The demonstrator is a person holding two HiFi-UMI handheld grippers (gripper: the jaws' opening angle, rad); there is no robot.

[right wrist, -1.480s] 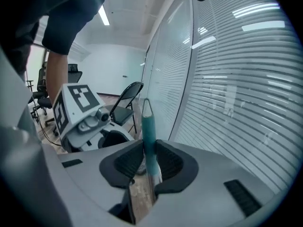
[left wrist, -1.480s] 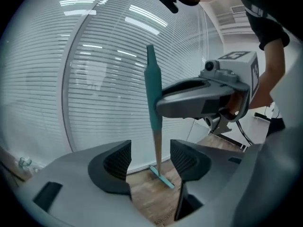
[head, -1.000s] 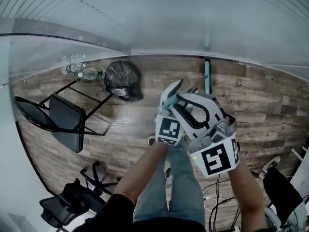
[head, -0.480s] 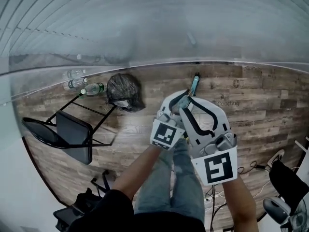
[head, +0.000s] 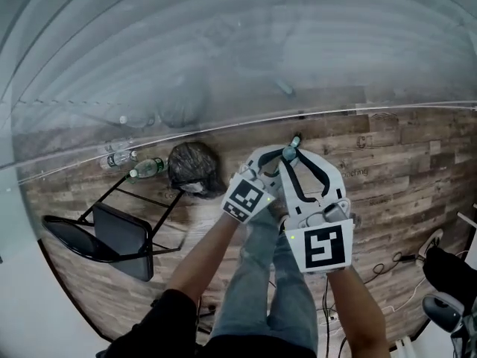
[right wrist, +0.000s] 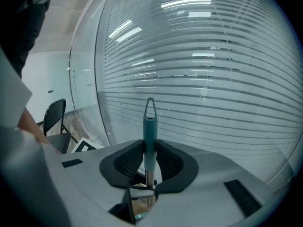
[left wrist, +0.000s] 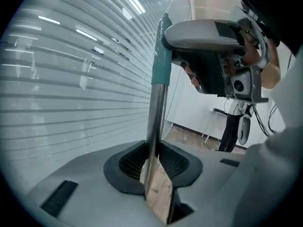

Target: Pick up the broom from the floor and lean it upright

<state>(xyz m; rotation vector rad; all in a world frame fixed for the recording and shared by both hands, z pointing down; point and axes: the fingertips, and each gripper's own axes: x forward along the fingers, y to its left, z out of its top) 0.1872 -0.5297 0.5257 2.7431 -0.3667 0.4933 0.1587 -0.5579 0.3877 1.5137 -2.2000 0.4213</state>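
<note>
Where the broom is: off the floor (head: pixel 406 174), its handle (left wrist: pixel 156 112) roughly upright in both my grippers, near the striped glass wall (right wrist: pixel 213 79) (the brush end shows in no view).
Left gripper (left wrist: pixel 154 162): jaws have just been closing and now pinch the bare metal shaft between the pads.
Right gripper (right wrist: pixel 149 167): jaws clamped on the teal grip (right wrist: pixel 150 131), higher up the handle than my left.
Done: the pick-up, and most of the raising, I judge.
Left to do: tip the handle against the wall, check that it rests, then let go with both.
Head view only: the handle seen end-on between both grippers, plus a folding chair (head: pixel 119 237), a black bin bag (head: pixel 192 166) and bottles (head: pixel 145 171) by the wall.
Left gripper view only: metal shaft meeting teal grip, with my right gripper closed on it above.
Right gripper view only: the hanging loop (right wrist: pixel 150 105) at the very top, free above the jaws, apart from the glass.
</note>
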